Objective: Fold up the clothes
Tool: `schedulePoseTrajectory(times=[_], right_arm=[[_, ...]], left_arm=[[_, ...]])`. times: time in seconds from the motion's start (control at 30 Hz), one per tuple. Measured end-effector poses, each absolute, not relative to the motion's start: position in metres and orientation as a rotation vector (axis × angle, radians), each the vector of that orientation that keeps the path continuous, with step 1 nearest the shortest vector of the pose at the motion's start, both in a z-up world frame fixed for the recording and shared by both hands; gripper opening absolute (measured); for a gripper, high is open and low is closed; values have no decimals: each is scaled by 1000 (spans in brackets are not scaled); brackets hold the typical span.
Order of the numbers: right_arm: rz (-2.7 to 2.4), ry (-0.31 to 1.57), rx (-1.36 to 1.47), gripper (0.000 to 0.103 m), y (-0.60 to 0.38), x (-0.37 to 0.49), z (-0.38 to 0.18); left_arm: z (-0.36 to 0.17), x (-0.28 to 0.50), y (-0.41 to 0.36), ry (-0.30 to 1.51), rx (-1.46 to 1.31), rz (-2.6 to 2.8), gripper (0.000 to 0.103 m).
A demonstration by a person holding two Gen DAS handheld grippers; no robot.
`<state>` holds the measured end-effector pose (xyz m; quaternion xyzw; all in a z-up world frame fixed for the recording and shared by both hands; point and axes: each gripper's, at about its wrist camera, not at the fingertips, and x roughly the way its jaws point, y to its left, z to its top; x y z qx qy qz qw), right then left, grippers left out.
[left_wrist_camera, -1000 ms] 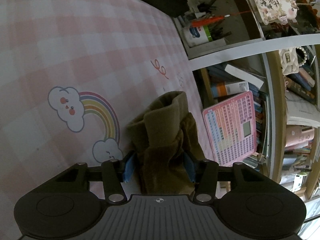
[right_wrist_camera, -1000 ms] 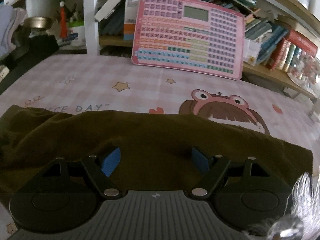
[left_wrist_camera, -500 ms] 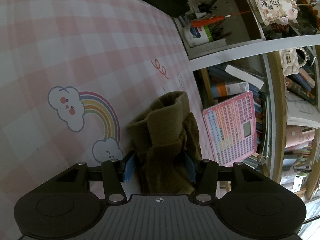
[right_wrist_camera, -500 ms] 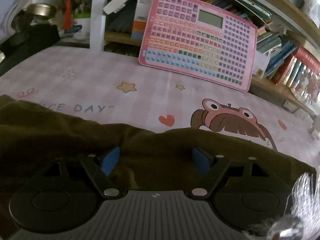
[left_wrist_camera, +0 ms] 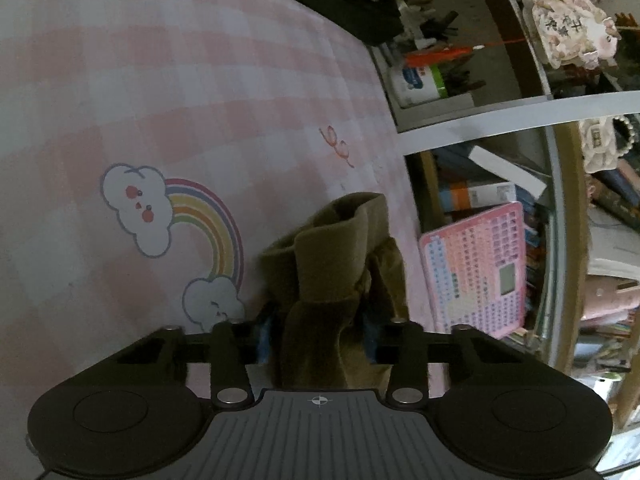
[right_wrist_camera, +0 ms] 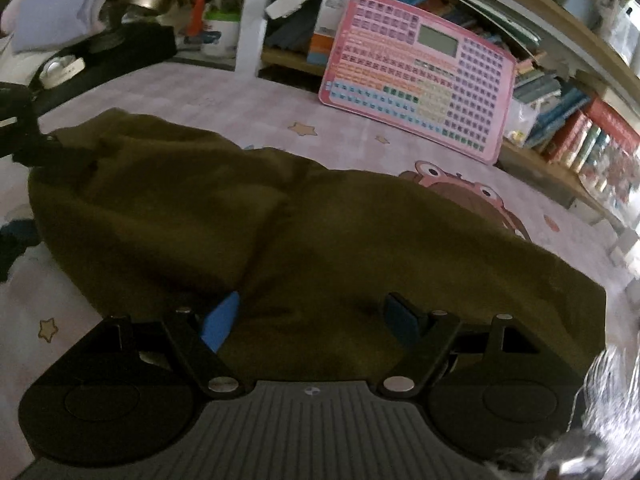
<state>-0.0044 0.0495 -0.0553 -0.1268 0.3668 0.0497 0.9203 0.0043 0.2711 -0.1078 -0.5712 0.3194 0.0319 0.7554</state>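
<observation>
Olive-brown garment spread on the pink checked bed sheet, one bunched end between the left gripper jaws, just narrowed and now pinching that fabric. Right gripper jaws spread wide over the cloth, gripping nothing. Likely set to lift the end for a fold.

Garment: dark olive-brown, plain. Sheet: pink-white check; printed rainbow between white clouds with red cheeks; yellow stars; pink-brown cartoon frog. Board: pink frame, grid of purple, orange, blue, green, cream cells. Claw pads: blue; claw bodies black.
</observation>
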Motion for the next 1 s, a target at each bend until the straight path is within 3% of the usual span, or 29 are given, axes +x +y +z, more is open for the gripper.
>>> schedulePoseTrajectory(times=[0.1, 0.23, 0.6, 0.8, 0.87, 0.93, 0.97, 1.0], right_arm=[[112, 751, -245, 77, 46, -4, -56], [128, 740, -226, 78, 42, -3, -56], [166, 733, -25, 80, -60, -22, -31], [125, 779, 69, 80, -138, -40, -32], [114, 793, 102, 80, -158, -44, -35], [109, 802, 126, 80, -175, -45, -37], [110, 806, 134, 80, -182, -46, -38], [112, 809, 141, 80, -189, -46, -38]], left_arm=[[-111, 3, 268, 690, -1246, 96, 22], [-100, 2, 260, 670, -1174, 108, 17], [6, -11, 169, 526, -467, -10, 17], [31, -19, 86, 512, -111, -60, 17], [28, -19, 54, 542, 18, -90, 18], [21, -17, 21, 587, 147, -112, 27], [14, -16, 5, 630, 186, -122, 33], [7, -16, -10, 673, 226, -131, 46]])
